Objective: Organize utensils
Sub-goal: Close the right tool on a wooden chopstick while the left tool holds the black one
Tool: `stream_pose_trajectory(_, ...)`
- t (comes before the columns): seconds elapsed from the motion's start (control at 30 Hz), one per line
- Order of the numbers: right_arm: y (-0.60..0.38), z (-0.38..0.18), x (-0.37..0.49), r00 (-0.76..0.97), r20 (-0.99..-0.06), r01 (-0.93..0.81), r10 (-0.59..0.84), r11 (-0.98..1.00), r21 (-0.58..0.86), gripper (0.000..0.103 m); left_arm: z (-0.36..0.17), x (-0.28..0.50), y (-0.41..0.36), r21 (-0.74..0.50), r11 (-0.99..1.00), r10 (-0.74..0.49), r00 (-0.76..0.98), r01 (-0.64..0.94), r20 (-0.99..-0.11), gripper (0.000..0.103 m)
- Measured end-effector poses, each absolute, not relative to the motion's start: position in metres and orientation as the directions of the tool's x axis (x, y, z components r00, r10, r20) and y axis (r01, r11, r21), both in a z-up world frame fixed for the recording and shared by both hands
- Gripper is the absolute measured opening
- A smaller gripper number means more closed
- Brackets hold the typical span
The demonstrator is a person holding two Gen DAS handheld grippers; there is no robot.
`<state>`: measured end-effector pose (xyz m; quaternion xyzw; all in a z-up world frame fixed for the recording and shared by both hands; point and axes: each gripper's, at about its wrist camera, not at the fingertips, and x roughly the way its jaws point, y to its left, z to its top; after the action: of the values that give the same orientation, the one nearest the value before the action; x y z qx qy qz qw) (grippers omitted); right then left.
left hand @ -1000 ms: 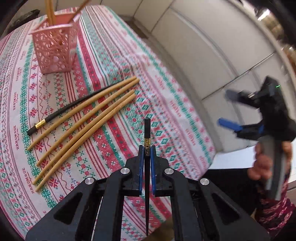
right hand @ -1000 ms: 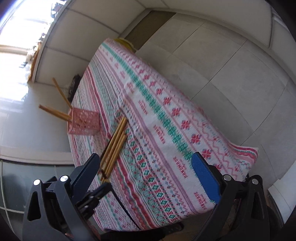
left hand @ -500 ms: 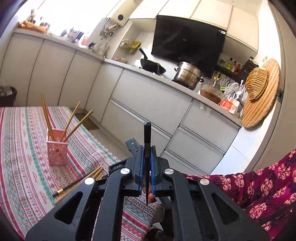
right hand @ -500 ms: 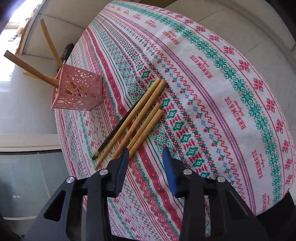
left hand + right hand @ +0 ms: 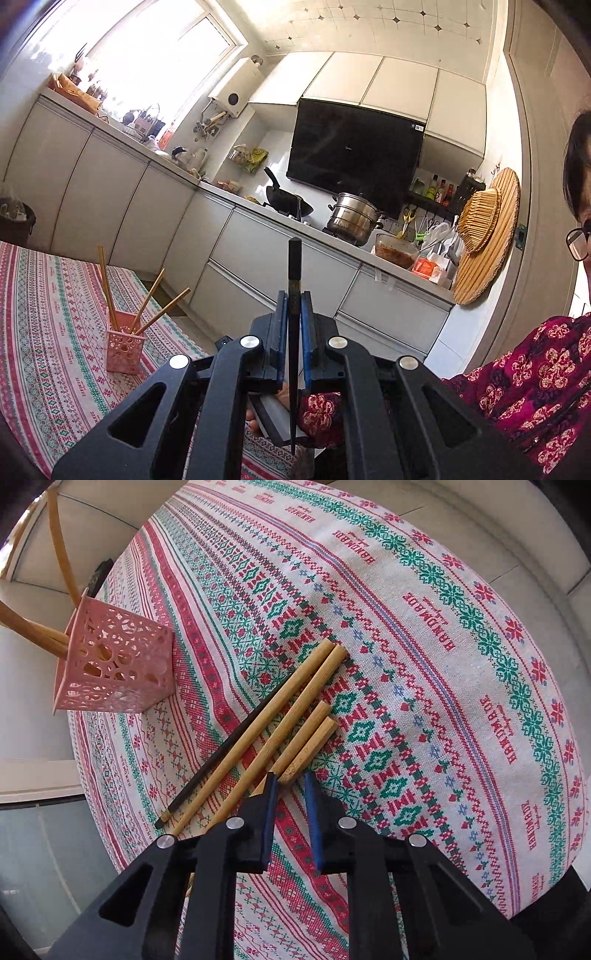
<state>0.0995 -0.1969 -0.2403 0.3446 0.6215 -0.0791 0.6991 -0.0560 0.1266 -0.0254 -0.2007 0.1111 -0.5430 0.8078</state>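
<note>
Left gripper (image 5: 293, 314) clamps a black chopstick (image 5: 294, 273); right gripper (image 5: 290, 790), jaws just closing with nothing between them, hovers over bamboo chopsticks (image 5: 291, 701) beside the pink holder (image 5: 114, 661) on the tablecloth (image 5: 424, 664)

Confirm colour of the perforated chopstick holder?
Pink holder, clearest in the right wrist view.

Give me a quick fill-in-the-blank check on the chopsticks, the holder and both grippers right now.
1. The left gripper is shut on a single ____ chopstick.
2. The pink perforated plastic holder already contains ____ bamboo chopsticks.
3. Beside the loose black chopstick, ____ tan bamboo chopsticks lie on the patterned tablecloth.
4. The right gripper has been closing, with ____ between its pads.

Missing words: black; three; four; nothing
</note>
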Motion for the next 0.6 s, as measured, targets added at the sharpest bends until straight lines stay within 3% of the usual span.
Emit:
stream_pose_trajectory(0.17, -0.195, -0.24, 0.107, 0.185, -0.94, 0.555, 0.288, 0.758, 0.342, 0.015, -0.028, -0.057, 0.128, -0.443, 0.326, -0.922, 0.385, 0.835, 0.046, 0.007)
stream_pose_trajectory(0.4, -0.176, -0.238, 0.121, 0.09, -0.979, 0.406, 0.181, 0.892, 0.201, 0.015, -0.029, -0.057, 0.132, -0.457, 0.327, -0.917, 0.394, 0.827, 0.058, 0.007)
stream_pose_trajectory(0.5, -0.185, -0.236, 0.116, 0.011, -0.994, 0.357, 0.107, 0.928, 0.104, 0.007, -0.03, -0.057, 0.134, -0.464, 0.328, -0.915, 0.399, 0.823, 0.062, 0.007)
stream_pose_trajectory(0.6, -0.205, -0.244, 0.107, -0.011, -0.992, 0.382, 0.123, 0.918, 0.11, 0.003, -0.031, -0.056, 0.133, -0.472, 0.329, -0.914, 0.401, 0.818, 0.058, 0.007)
